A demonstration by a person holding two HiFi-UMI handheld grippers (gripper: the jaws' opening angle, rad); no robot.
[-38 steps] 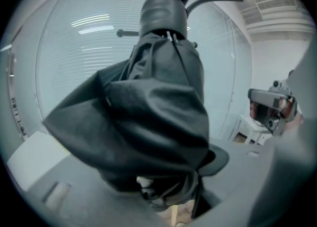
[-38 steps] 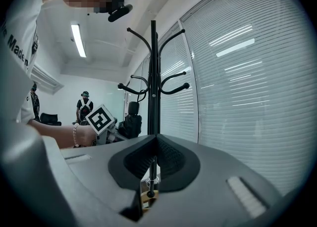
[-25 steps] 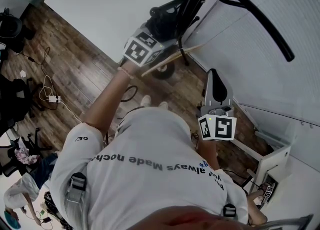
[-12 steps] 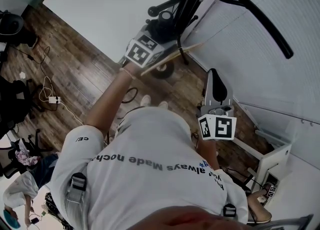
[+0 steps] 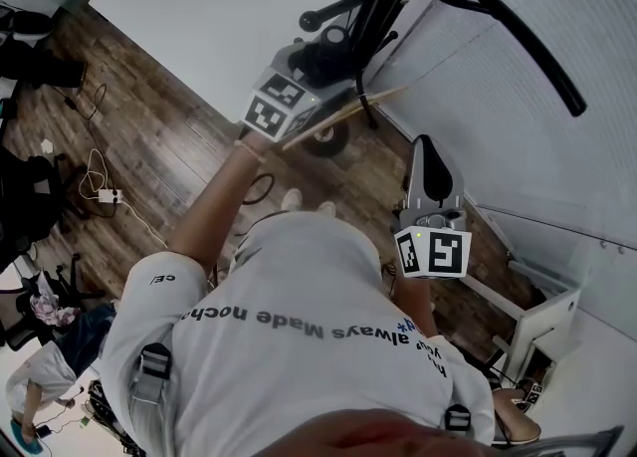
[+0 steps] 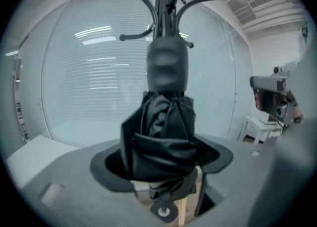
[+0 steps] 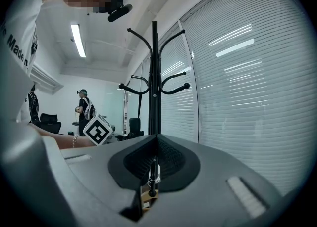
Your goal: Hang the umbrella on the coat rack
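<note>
Left fingers (image 6: 104, 167): just opened wide, umbrella (image 6: 161, 132) between | right fingers (image 7: 179, 164): closed, empty

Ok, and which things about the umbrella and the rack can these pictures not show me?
1. Where the umbrella hangs on the coat rack: left gripper view, its blurred upper end covers the spot.
2. Left claw: its jaws have just been opening, umbrella between them; head view, its tips are lost in the dark umbrella and rack.
3. Coat rack top: head view, cut off by the upper edge.
</note>
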